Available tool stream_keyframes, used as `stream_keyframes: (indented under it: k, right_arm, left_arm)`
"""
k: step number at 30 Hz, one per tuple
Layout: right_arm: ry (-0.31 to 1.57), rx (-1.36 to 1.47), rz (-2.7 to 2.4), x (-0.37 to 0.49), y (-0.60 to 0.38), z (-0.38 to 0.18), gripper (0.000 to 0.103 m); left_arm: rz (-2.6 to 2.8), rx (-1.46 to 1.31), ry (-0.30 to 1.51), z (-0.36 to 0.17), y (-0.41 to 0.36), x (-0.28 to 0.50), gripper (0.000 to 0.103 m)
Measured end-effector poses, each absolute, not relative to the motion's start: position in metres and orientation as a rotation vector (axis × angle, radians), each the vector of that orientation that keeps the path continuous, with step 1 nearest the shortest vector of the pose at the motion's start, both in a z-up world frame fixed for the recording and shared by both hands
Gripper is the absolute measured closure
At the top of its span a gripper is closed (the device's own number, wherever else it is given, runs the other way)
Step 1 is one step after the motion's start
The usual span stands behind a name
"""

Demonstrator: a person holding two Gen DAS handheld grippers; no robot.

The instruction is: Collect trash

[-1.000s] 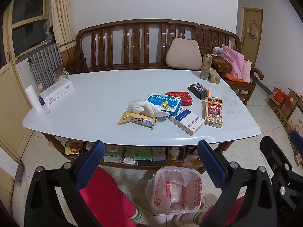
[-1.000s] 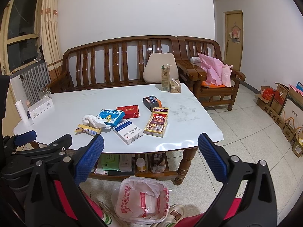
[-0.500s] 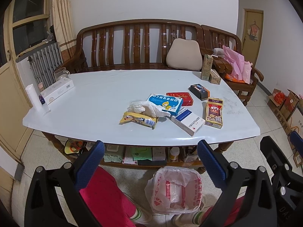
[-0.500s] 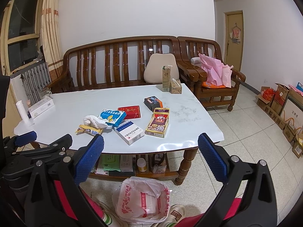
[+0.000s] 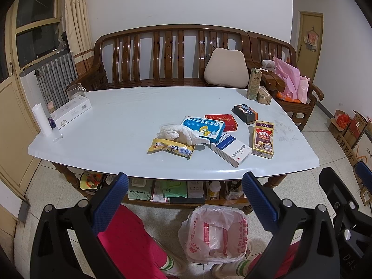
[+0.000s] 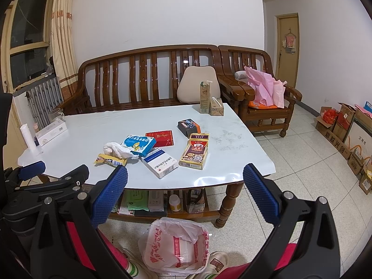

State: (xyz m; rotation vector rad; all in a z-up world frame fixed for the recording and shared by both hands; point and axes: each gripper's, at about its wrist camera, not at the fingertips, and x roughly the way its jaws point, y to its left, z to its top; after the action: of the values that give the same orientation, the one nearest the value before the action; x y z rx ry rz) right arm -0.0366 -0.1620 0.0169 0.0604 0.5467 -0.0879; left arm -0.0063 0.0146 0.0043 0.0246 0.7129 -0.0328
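- Your left gripper (image 5: pixel 184 200) hangs low in front of the pale blue worktop (image 5: pixel 130 118). Its jaws are wide open and hold nothing.
- Your right gripper (image 6: pixel 184 197) hangs beside it. Its jaws are wide open and empty too.
- A crumpled white tissue (image 5: pixel 180 133) lies on the worktop, touching a yellow snack wrapper (image 5: pixel 171 148) and a blue cartoon box (image 5: pixel 204 127).
- A white and red plastic trash bag (image 5: pixel 215 233) sits open on the floor by your feet.
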Motion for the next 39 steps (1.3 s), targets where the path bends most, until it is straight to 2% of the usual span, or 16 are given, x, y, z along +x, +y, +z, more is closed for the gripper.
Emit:
stream_keyframes:
  k: [23,30,39]
  right_arm:
    - [0.556,0.065,-0.060,-0.026,-0.143,0.029,0.005]
    - [0.586,0.040,-0.008,0.001,-0.156,0.023,0.005]
    - [0.705,0.013,0.046,0.066,-0.199,0.021,0.005]
  left_arm:
    - [-0.045,0.023,0.730,0.010,0.018,-0.001,0.007]
    - [-0.091,0.039,0.808,0.008,0.028,0.029,0.007]
    - [-0.122,0.123,0.949,0.014,0.071,0.103,0.007]
